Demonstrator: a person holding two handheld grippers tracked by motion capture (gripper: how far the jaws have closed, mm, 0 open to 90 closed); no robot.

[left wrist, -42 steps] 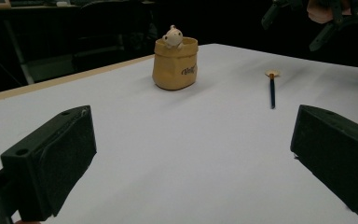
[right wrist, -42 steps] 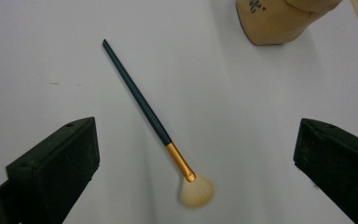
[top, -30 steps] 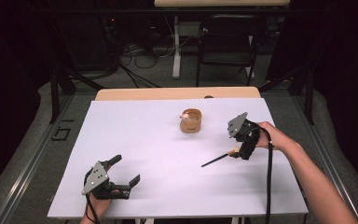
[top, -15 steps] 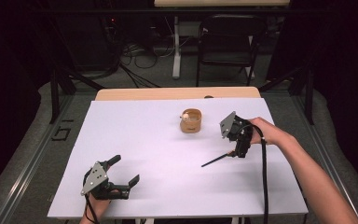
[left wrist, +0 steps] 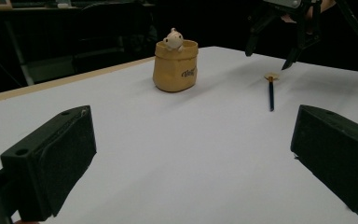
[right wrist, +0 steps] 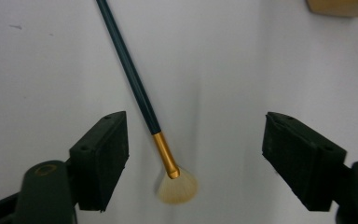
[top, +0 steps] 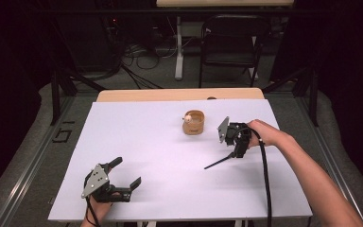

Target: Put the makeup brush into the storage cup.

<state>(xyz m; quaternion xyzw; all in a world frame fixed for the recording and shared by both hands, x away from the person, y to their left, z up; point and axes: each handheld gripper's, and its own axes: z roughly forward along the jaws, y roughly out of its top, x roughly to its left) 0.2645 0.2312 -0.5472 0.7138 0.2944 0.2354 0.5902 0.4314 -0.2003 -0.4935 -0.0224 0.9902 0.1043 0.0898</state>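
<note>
High view, left to right: left gripper point(top: 123, 174) rests wide open near the tabletop's point(top: 137, 137) front-left corner; a tan pot point(top: 194, 122) stands mid-back; right gripper point(top: 237, 145), jaws spread, hangs over the brush point(right wrist: 140, 95) right of centre. Light, thin, likely rolls; pinch its gold ferrule point(right wrist: 165, 154), sparing soft bristles
</note>
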